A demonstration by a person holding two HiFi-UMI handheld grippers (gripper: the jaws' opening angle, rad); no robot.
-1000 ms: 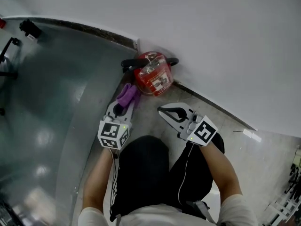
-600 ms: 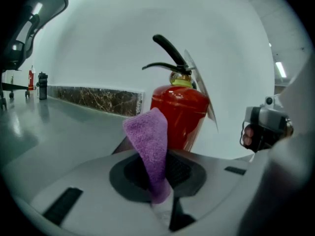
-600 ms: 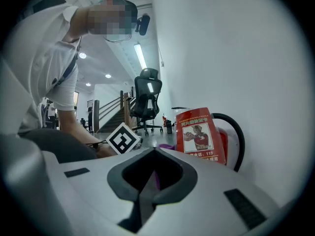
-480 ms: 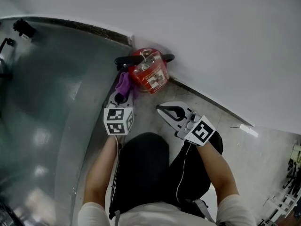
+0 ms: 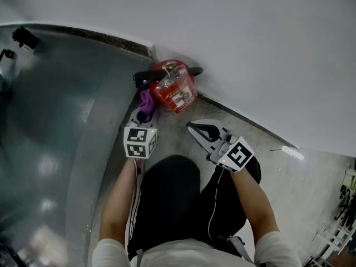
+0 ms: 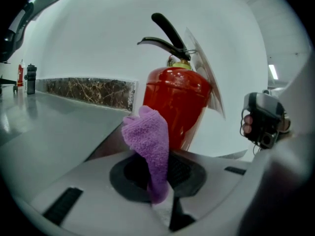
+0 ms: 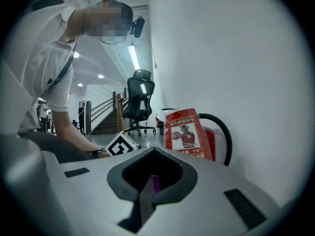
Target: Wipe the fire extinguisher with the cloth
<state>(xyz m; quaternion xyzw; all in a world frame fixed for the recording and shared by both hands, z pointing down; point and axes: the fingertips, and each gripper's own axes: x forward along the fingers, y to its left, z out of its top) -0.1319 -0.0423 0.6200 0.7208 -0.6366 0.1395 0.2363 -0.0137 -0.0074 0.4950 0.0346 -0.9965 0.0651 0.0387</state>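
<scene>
The left tongs [image 5: 143, 114] are closed narrowly on a purple cloth [image 6: 147, 136]. The cloth stands up from between the jaws as a folded tuft. The right tongs [image 5: 192, 128] have their jaws together with nothing held, and they wait over the floor [image 5: 267, 149] just beside the person's knee.

Compared with one second ago, the left tongs have come lower and nearer to the fire extinguisher [image 5: 173, 88]. The cloth was then a little apart from the red body, and now it lies at the body's left side. In the left gripper view the tuft covers the lower left part of the cylinder. It seems to touch the cylinder, but I cannot say this for sure. The right tongs have kept nearly the same place. In my judgement the approach is finished and the wiping is about to start, or has just started, on this left flank.

The fire extinguisher stands upright at the edge of the floor, against the white wall [image 5: 250, 38]. Its black handle [image 6: 165, 31] is on top. Its red label [image 7: 186, 132] and its black hose [image 7: 221, 132] are turned toward the right tongs, so that side is well apart from the cloth.
</scene>
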